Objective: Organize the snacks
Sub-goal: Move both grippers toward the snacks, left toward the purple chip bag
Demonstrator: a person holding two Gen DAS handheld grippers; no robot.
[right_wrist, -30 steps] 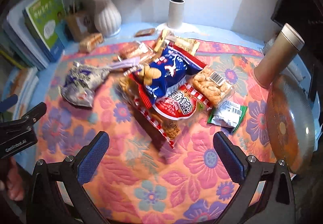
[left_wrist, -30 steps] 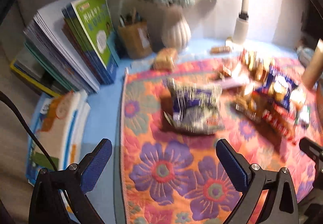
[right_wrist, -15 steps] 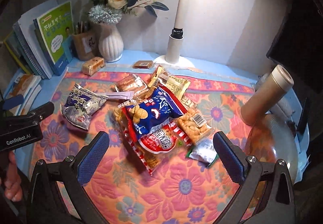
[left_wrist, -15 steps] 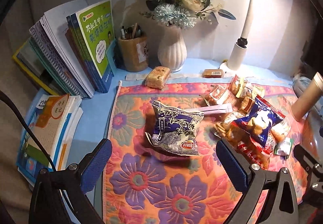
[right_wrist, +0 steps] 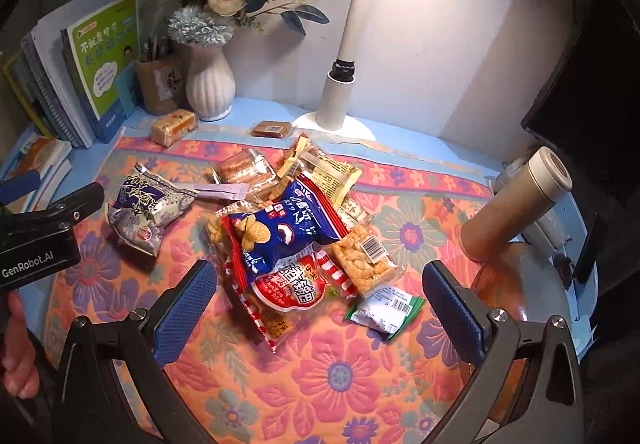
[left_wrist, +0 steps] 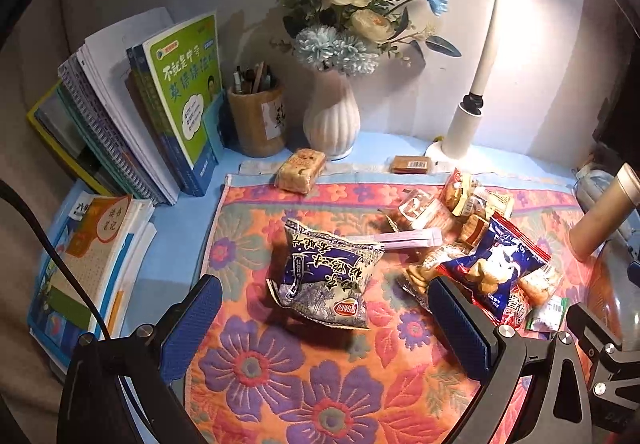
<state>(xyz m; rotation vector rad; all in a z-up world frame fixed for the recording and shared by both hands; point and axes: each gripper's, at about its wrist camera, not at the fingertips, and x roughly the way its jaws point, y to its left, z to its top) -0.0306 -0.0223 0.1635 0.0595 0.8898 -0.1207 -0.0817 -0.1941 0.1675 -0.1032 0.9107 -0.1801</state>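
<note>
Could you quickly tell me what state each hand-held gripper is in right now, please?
Left hand-held gripper: open, holding nothing.
Right hand-held gripper: open, holding nothing.

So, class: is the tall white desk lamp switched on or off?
On. The tall white desk lamp's head glows at the left view's top edge, casting bright light down the wall.

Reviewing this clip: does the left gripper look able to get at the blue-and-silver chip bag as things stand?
Probably yes. The left gripper is open, and the blue-and-silver chip bag lies straight ahead between its fingers, alone on the floral cloth. The snack pile sits to its right, apart from it.
</note>
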